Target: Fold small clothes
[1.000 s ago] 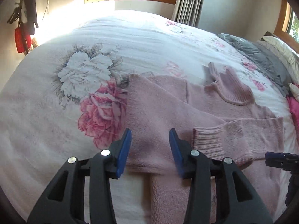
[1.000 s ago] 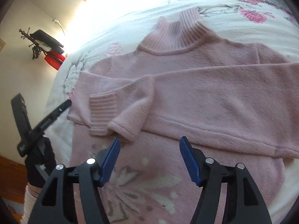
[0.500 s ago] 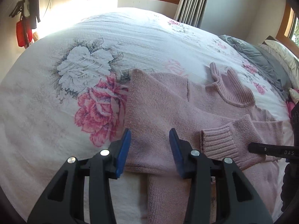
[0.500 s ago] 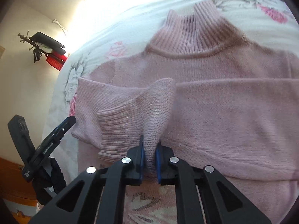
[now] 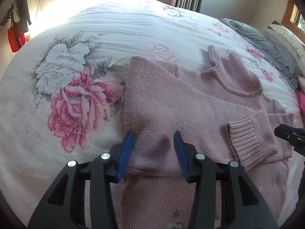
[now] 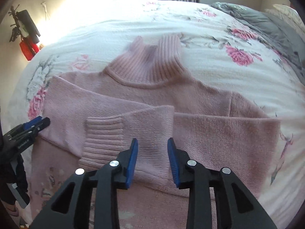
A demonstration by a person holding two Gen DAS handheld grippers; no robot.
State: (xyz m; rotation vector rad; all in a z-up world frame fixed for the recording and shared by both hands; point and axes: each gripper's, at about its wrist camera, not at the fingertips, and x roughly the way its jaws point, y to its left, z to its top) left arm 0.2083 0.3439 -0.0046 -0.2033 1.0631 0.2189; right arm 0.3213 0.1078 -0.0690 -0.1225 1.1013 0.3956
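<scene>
A pink knitted turtleneck sweater lies flat on the bed, collar away from me, both sleeves folded across its chest. My left gripper hovers open over the folded left sleeve near the sweater's left edge. My right gripper stands open just above the other sleeve, whose ribbed cuff is doubled back toward the middle. Nothing sits between either pair of blue pads. The right gripper shows at the right edge of the left wrist view, and the left gripper at the left edge of the right wrist view.
The bed wears a white floral cover with broad bare cloth to the sweater's left and beyond its collar. A grey blanket and pillows lie at the far right. Dark and red items hang on the left wall.
My right gripper shut on the sleeve, carried its cuff end back toward the middle, then let go and now stands open. The left gripper stayed open, barely shifting.
</scene>
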